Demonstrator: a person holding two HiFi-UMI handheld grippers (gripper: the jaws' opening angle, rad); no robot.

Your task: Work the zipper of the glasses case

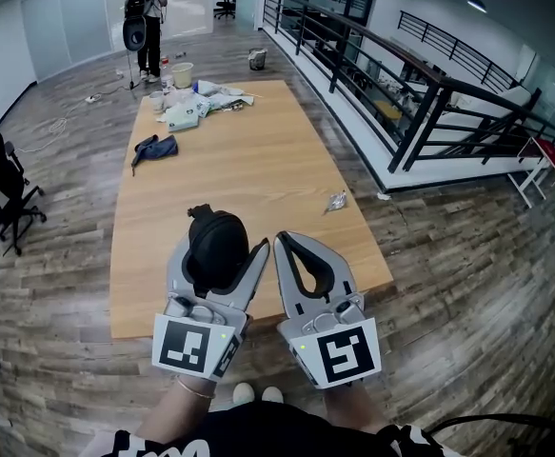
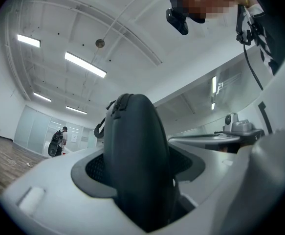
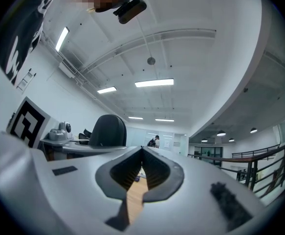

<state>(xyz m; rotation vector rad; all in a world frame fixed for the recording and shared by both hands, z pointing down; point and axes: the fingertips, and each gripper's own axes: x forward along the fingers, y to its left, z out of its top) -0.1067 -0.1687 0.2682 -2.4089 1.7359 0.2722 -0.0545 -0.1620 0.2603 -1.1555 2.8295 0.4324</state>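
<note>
The person stands at the near end of a long wooden table (image 1: 258, 160) with both tools raised side by side in front of them. The left gripper (image 1: 218, 246) is clamped on the black glasses case (image 1: 212, 255), one jaw on each broad side. The case stands on its edge and rises well above the jaw tips. In the left gripper view the case (image 2: 137, 160) fills the gap between the jaws, and its zipper track (image 2: 119, 104) runs over the top edge. I cannot make out the puller.

The right gripper (image 1: 288, 240) sits just beside the left one and does not touch the case. Its jaws are closed, the tips meeting (image 3: 142, 150) with nothing between them. Only the tabletop shows through the hollow behind the tips.

Further along the table lie a crumpled wrapper (image 1: 336, 201) near the right edge, a dark blue cloth (image 1: 155, 147) near the left edge and a heap of bags and papers (image 1: 201, 103) at the far end. Beyond that a person with a backpack (image 1: 147, 17) stands on the wood floor. A black office chair (image 1: 1, 193) stands off to the left, and a black railing (image 1: 401, 74) runs along the right.
</note>
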